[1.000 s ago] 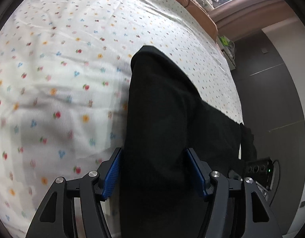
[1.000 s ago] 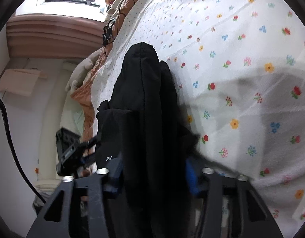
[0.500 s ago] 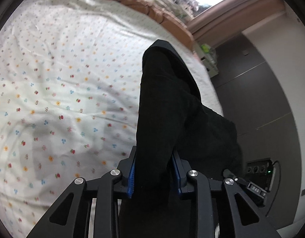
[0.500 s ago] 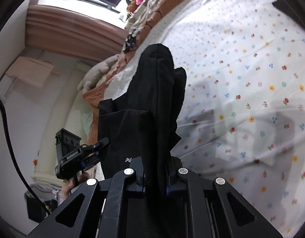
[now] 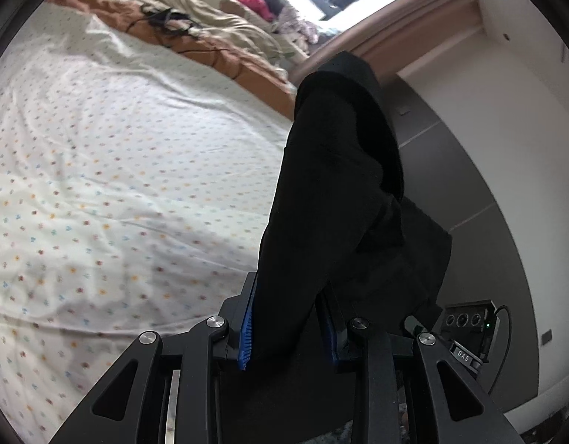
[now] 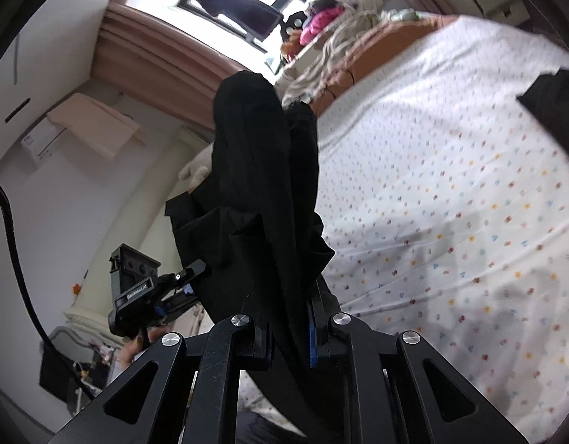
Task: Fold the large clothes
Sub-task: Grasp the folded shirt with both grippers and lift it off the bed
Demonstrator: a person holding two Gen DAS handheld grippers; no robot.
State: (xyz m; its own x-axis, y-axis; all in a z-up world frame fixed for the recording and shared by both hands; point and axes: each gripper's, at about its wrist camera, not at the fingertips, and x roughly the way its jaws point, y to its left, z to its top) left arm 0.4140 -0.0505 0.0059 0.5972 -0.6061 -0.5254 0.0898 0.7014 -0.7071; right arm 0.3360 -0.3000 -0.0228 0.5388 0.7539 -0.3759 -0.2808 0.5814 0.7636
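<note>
Left gripper jaws just closed, clamped on black garment, right gripper pinching same garment nearly shut, raised above floral bedsheet

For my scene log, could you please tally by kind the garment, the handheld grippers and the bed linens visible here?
Black fabric garment: 1
Black two-finger grippers with blue pads: 2 (left gripper, right gripper)
White flower-dotted bedsheet: 1
Rumpled orange and beige blanket: 1
Total: 5

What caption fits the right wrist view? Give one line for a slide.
Right gripper clamps a black garment above the floral bedsheet; left gripper grips its other side.
</note>
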